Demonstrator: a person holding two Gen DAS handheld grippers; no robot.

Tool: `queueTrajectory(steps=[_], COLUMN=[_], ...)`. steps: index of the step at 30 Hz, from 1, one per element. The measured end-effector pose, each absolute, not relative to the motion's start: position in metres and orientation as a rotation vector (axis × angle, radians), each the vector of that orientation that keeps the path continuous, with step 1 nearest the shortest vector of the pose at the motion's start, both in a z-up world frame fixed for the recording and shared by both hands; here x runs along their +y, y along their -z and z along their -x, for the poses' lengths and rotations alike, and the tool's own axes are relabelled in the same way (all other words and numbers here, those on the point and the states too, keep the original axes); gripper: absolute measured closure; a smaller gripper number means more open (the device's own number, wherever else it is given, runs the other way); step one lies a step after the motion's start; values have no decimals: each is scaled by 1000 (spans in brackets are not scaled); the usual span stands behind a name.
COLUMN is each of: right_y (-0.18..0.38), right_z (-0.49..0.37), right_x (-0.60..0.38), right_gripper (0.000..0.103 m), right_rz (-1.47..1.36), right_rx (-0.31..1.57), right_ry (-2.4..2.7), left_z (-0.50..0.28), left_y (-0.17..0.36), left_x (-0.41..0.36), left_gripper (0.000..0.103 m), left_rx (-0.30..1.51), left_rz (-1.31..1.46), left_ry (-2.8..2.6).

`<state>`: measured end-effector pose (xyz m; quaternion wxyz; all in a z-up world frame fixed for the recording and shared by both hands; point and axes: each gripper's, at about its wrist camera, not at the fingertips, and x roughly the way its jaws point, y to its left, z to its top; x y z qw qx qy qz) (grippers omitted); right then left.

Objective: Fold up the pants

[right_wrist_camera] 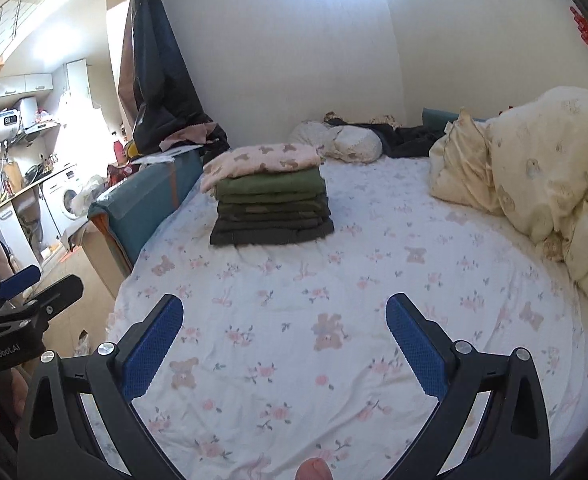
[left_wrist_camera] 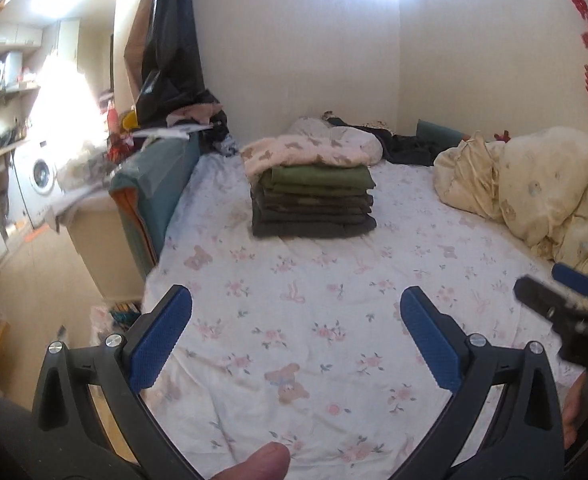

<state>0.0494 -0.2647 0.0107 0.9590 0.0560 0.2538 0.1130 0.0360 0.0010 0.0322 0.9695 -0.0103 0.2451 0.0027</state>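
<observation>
Both claws are spread wide with nothing in them: left claw [left_wrist_camera: 296, 336] and right claw [right_wrist_camera: 284, 342] hang side by side over the bare near end of the floral sheet [left_wrist_camera: 334, 280]. The pants [left_wrist_camera: 314, 200] sit folded in a neat green-grey stack further up the bed, well apart from either claw. There's a teddy-print blanket [left_wrist_camera: 306, 150] right behind the stack, and a cream duvet [left_wrist_camera: 534, 184] bunched up on the right.

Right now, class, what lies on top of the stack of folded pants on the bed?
A pink bear-print cloth lies on the stack of folded pants, drooping over its left edge. It hides most of the top green pair's upper face.
</observation>
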Motion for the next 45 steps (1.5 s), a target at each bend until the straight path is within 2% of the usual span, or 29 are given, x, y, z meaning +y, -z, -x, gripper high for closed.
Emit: queueTrajectory(steps=[12,45], right_y=[12,11], right_z=[-66,-63], right_x=[-257,-252], right_gripper=[0,0], right_rz=[-114,-91], right_rx=[566,543], right_ry=[-220,-205], left_z=[-52,-47], left_y=[-3,-9], left_x=[8,13], left_gripper=[0,0], left_rx=[560,533], left_rz=[39,45], left_ry=[-43,-37])
